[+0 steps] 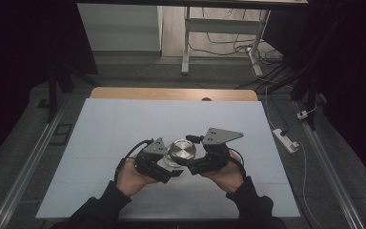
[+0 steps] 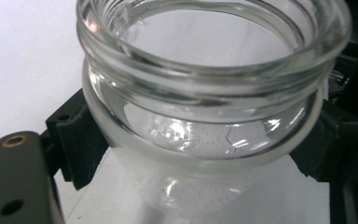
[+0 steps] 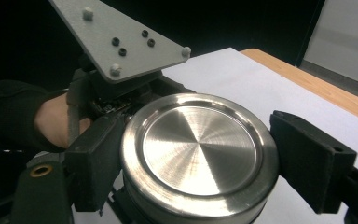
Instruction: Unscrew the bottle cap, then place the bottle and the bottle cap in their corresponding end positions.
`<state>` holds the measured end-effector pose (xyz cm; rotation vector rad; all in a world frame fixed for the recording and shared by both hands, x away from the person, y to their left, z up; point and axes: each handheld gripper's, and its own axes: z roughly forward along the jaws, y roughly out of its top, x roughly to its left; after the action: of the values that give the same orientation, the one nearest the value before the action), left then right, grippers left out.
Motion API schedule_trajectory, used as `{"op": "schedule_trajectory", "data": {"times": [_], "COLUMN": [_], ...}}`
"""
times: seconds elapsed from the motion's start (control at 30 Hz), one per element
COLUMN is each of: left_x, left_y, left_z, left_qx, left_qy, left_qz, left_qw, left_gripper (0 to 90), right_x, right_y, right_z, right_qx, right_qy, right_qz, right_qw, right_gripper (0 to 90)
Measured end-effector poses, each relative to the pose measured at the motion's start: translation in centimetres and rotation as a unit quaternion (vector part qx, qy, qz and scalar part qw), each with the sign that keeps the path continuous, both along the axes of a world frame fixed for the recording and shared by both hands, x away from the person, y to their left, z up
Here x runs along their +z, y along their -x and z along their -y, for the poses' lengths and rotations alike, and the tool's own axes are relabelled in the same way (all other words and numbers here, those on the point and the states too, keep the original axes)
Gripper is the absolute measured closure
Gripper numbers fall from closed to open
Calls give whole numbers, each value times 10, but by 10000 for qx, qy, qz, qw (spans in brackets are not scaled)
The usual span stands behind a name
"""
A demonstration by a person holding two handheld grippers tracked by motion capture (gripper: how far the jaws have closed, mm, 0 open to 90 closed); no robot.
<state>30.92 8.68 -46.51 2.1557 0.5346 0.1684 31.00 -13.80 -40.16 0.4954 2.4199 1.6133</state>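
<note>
A white sheet (image 1: 124, 138) is spread over the wooden table (image 1: 171, 93). Beyond, a white-legged desk frame (image 1: 187, 43) and tangled cables (image 1: 228, 47) are seen on grey floor (image 1: 138, 71).

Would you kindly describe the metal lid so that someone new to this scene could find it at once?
Start at the white table and look at its near middle, where the person's two hands meet. Between the left gripper and the right gripper sits a clear glass jar. The metal lid tops it: a round, brushed silver disc with a raised rim, the one shiny thing among black parts.
</note>
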Motion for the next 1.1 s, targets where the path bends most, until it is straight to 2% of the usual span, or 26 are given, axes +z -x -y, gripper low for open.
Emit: {"op": "schedule_trajectory", "data": {"times": [0.5, 1.1], "left_x": [-4, -3], "left_y": [-10, -22], "left_z": [-11, -19], "left_qx": [285, 459], "left_qy": [-19, 18], "left_qz": [15, 90], "left_qw": [9996, 9989], "left_gripper": [159, 159], "right_x": [0, -12], "right_y": [5, 13], "right_z": [3, 7], "right_qx": [-42, 4], "right_qy": [81, 110], "right_qz": [82, -2], "right_qw": [9999, 9999], "right_gripper": [202, 202]}}
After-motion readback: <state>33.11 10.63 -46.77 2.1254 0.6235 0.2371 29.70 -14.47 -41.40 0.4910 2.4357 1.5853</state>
